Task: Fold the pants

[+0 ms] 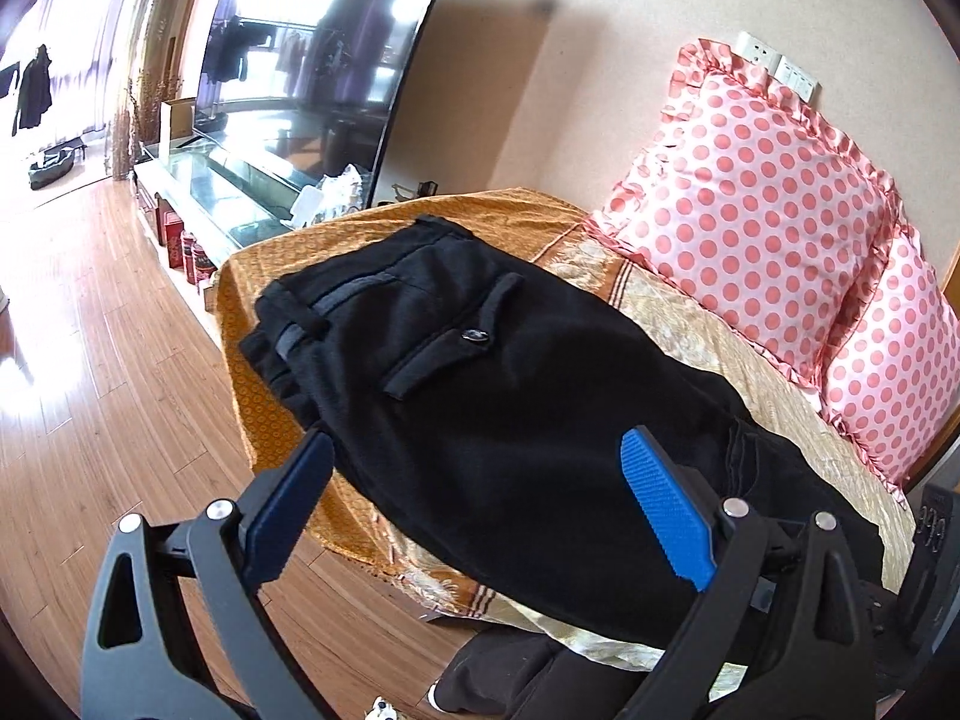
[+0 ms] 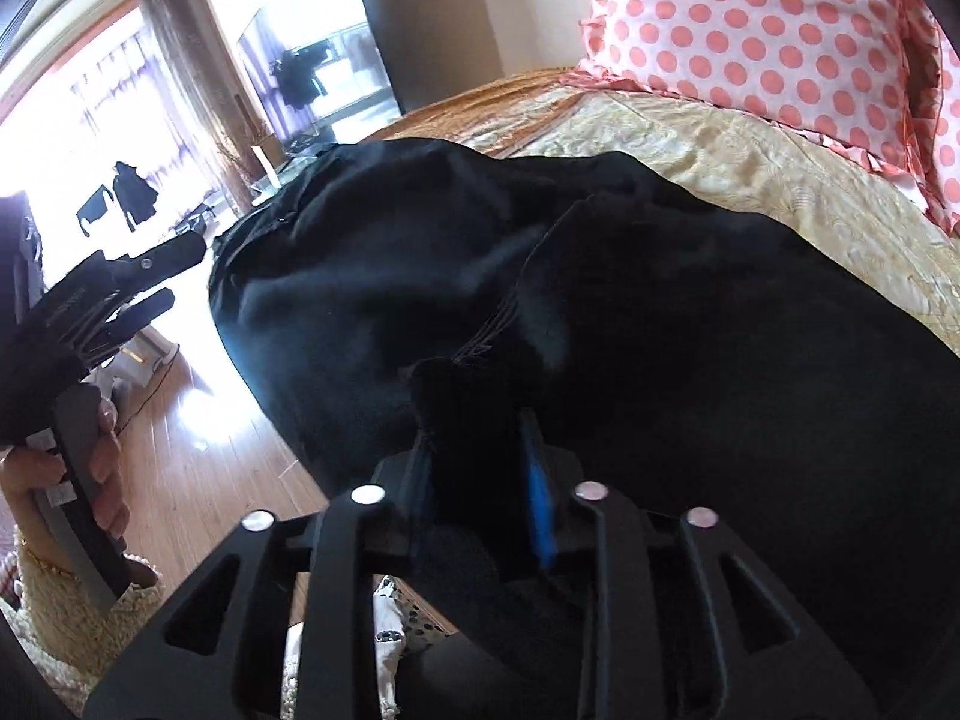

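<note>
Black pants [image 1: 480, 384] lie on a gold bedspread [image 1: 708, 330], waistband and buttoned back pocket at the far end. My left gripper [image 1: 474, 450] is open, its blue pads [image 1: 666, 504] wide apart above the pants' near part, holding nothing. In the right wrist view the pants [image 2: 660, 300] fill the middle. My right gripper [image 2: 480, 438] is shut on a bunched fold of the pants, with cloth between the blue pads [image 2: 537, 480]. The left gripper [image 2: 150, 282] and the hand holding it show at the left there.
Pink polka-dot pillows [image 1: 756, 198] stand at the head of the bed against the wall. A large TV [image 1: 312, 78] on a glass stand is at the far left. Wooden floor [image 1: 108, 360] runs beside the bed's left edge. A dark item lies on the floor near the bed.
</note>
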A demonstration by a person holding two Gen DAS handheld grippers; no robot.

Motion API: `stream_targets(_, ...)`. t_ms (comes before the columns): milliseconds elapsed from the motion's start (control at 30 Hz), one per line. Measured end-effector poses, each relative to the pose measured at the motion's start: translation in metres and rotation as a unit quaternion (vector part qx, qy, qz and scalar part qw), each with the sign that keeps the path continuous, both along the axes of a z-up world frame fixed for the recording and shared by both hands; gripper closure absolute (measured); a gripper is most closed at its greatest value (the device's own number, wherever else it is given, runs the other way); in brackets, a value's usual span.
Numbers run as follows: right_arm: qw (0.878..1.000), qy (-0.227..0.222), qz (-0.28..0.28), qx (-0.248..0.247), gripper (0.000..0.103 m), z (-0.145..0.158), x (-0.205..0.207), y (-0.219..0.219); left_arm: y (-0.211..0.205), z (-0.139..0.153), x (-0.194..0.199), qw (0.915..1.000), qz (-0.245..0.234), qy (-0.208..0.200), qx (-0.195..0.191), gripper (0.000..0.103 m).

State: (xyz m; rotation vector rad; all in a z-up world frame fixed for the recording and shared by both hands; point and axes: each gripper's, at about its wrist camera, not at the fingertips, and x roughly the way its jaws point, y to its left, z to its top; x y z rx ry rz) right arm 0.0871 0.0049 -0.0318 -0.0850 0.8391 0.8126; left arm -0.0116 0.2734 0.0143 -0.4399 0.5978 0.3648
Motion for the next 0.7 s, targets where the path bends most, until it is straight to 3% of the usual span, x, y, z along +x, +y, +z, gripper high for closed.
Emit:
stream_targets(67,1.0,-0.02,0.01,0.02,0.036,0.014,-0.005,-0.002,0.009,-0.001,-0.007,0.9999,0.015,0.005,0.002,0.006)
stream_targets(167,0.998,-0.042,0.025,0.035,0.036,0.026,-0.01,0.001,0.025,-0.006,-0.018,0.9991,0.039,0.009,-0.013,0.006)
stream_targets(300,0.999,-0.005,0.048,-0.02,0.036,-0.001,-0.016,0.021,0.045,-0.02,-0.03,0.9963,0.048,0.007,-0.071,0.006)
stream_targets(333,0.998,-0.033,0.046,-0.018,0.036,-0.001,-0.023,0.021,0.053,-0.025,-0.032,0.9939,0.046,0.005,-0.1,0.006)
stream_targets(500,0.998,-0.024,0.055,-0.01,0.035,0.005,-0.024,0.017,0.083,-0.048,-0.033,0.9753,0.04,-0.023,-0.216,0.006)
stream_targets(700,0.999,-0.01,0.043,0.013,0.035,0.001,-0.026,0.008,0.104,-0.066,-0.012,0.9504,0.027,-0.043,-0.307,0.006)
